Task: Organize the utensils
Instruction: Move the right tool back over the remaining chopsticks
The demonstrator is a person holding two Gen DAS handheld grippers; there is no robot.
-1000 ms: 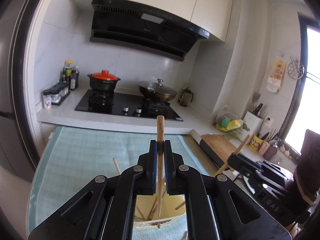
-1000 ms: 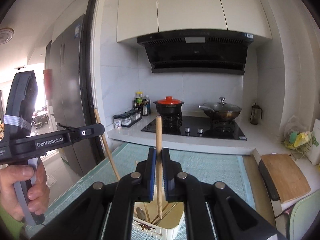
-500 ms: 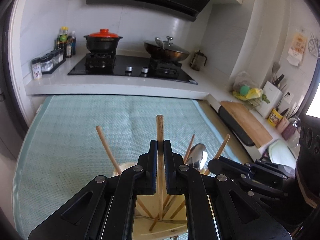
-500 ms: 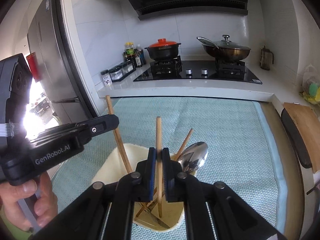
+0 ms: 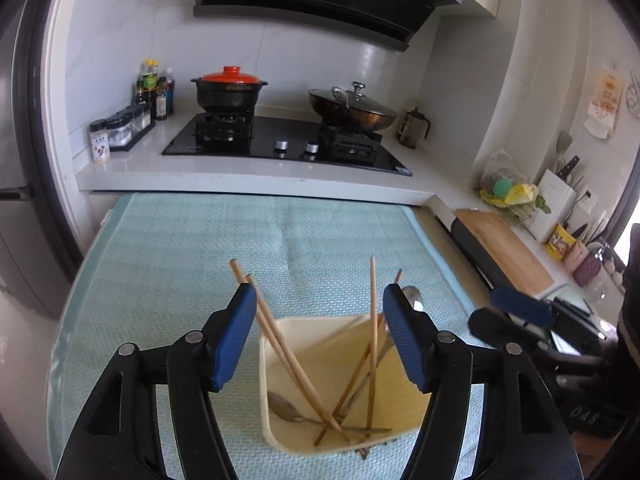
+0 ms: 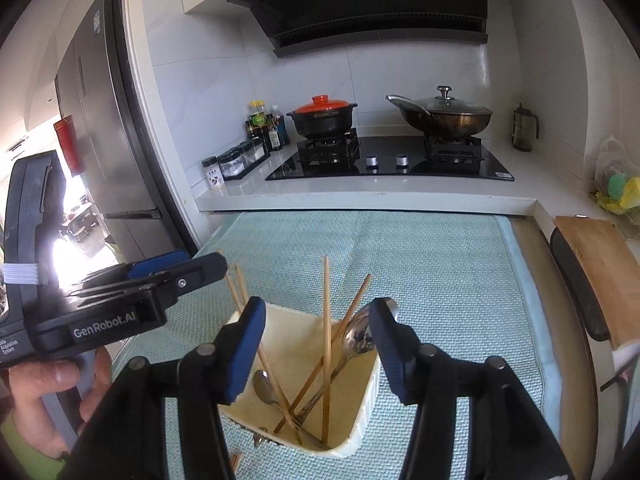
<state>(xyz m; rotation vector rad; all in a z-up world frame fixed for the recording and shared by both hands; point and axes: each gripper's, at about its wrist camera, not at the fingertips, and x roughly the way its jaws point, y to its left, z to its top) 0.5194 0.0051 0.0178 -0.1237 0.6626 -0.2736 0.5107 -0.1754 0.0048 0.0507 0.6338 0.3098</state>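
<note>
Chopsticks (image 5: 373, 312) in holder (image 5: 320, 328), both jaws apart above

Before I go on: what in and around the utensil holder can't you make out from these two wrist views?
- Left wrist view: the holder near rim, behind the left gripper.
- Right wrist view: a wooden piece on the mat, mostly behind the right gripper finger; small metal item beside it, too small to identify.
- Both views: the chopsticks count, since they overlap.

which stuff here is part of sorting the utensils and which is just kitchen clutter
Job: cream holder, wooden chopsticks, spoons, left gripper, right gripper, both open.

Clutter: red-lidded pot, wok, spice jars, cutting board.
</note>
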